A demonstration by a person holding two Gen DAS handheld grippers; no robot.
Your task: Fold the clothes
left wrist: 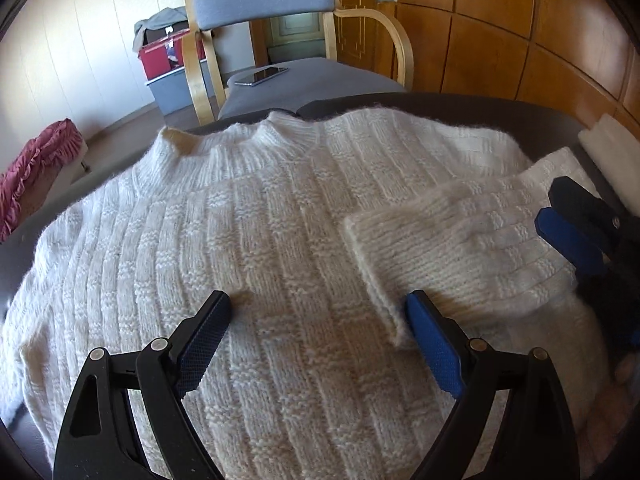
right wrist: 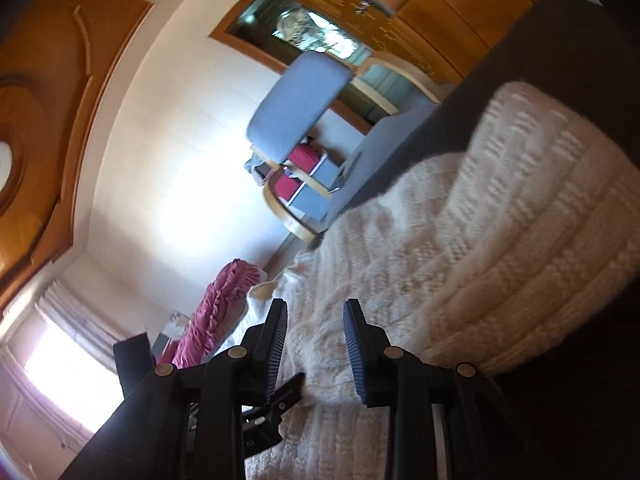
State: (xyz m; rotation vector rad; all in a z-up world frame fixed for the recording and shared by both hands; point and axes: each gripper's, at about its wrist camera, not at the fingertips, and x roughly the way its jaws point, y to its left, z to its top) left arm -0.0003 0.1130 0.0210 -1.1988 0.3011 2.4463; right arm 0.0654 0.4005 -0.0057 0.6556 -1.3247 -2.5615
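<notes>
The sweater [left wrist: 224, 248] lies on the table [left wrist: 460, 106], one sleeve [left wrist: 460, 236] folded across its right side. Behind the sweater stands an armchair [left wrist: 280, 12] with a phone [left wrist: 261, 75] on its seat; storage bins [left wrist: 168, 68] sit left of the armchair.

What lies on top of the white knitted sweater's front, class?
One white ribbed sleeve lies folded across the white knitted sweater, cuff end near the open left gripper. The sweater panel beneath that sleeve is covered, so it cannot be seen.
</notes>
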